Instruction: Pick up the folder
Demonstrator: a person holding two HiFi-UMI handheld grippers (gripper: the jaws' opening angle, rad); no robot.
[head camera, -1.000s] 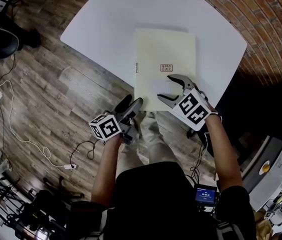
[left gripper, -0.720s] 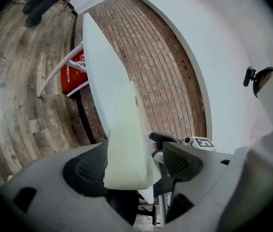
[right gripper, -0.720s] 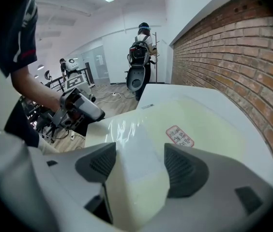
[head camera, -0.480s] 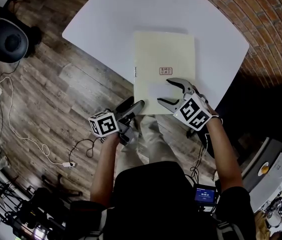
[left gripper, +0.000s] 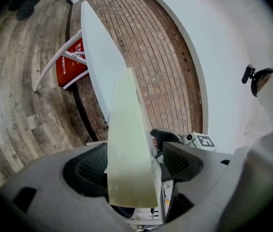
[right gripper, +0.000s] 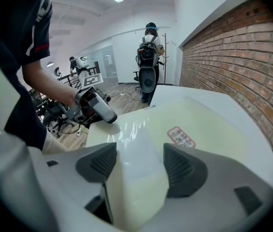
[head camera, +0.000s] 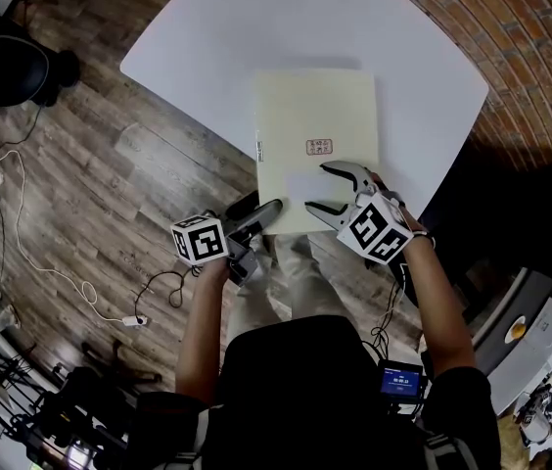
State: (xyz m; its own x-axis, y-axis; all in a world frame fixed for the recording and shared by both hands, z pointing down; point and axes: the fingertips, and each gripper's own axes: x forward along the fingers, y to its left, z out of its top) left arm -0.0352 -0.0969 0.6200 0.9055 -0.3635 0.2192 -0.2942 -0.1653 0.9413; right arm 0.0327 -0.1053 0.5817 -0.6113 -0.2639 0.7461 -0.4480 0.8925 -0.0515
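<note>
Grasp pending: the flat cream card folder (head camera: 315, 116) lies on the white desk (head camera: 207, 37), near edge overhanging; your left hand-held gripper (head camera: 261, 210) straddles its corner unclenched and your right hand-held gripper (head camera: 315, 186) is spread above it, so close the left next.

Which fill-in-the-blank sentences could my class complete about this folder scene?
The cream folder lies on a white ___.
The left gripper has the folder's near corner between its ___.
The stamp ahead of the right gripper is ___.
Missing words: table; jaws; red.
</note>
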